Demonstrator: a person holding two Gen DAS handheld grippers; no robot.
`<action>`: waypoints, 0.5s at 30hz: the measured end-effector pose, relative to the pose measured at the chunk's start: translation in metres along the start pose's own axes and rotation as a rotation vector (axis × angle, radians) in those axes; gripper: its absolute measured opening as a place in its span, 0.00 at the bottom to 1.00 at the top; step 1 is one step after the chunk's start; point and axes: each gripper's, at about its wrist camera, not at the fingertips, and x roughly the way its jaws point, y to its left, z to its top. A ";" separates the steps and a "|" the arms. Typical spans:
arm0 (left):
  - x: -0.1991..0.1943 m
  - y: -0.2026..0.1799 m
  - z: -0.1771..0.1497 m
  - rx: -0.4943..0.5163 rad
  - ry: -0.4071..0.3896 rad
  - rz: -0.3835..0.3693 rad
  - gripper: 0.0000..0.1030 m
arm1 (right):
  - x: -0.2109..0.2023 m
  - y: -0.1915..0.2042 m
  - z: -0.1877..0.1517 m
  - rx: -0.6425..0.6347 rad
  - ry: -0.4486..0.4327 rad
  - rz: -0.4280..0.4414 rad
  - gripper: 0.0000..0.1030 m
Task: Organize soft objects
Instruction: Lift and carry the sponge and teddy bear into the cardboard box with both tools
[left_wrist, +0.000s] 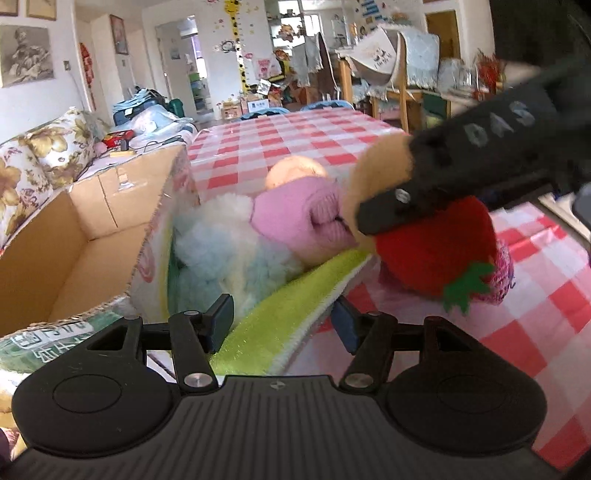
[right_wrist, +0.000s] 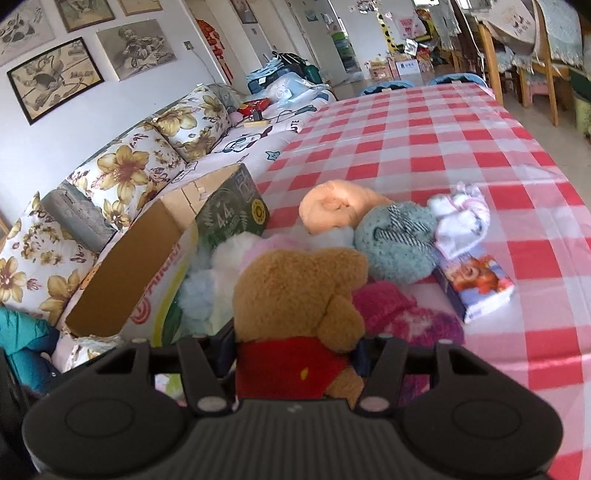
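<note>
My right gripper (right_wrist: 295, 354) is shut on a brown bear plush in a red shirt (right_wrist: 295, 295) and holds it above the pile of soft things. In the left wrist view the same bear (left_wrist: 436, 247) hangs from the right gripper (left_wrist: 391, 210) over the table. My left gripper (left_wrist: 282, 321) is open with a green and white towel (left_wrist: 288, 299) between its pads. A pale blue fluffy plush (left_wrist: 221, 251) and a pink knitted piece (left_wrist: 295, 218) lie by the open cardboard box (left_wrist: 74, 236).
On the red checked table (right_wrist: 443, 140) lie a peach cloth roll (right_wrist: 332, 210), a teal fuzzy slipper (right_wrist: 399, 243), a white cloth (right_wrist: 461, 218), a tissue pack (right_wrist: 476, 284) and a magenta knit item (right_wrist: 402, 317). A floral sofa (right_wrist: 110, 173) stands left.
</note>
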 end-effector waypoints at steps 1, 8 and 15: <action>0.003 0.000 0.000 0.000 0.007 -0.006 0.73 | 0.002 0.001 0.000 -0.004 -0.002 -0.004 0.56; 0.003 -0.003 -0.003 0.017 0.036 -0.017 0.54 | 0.010 0.004 0.000 0.001 -0.007 -0.015 0.56; -0.010 0.002 0.001 -0.010 0.023 -0.074 0.34 | -0.001 0.006 0.005 0.019 -0.033 -0.022 0.56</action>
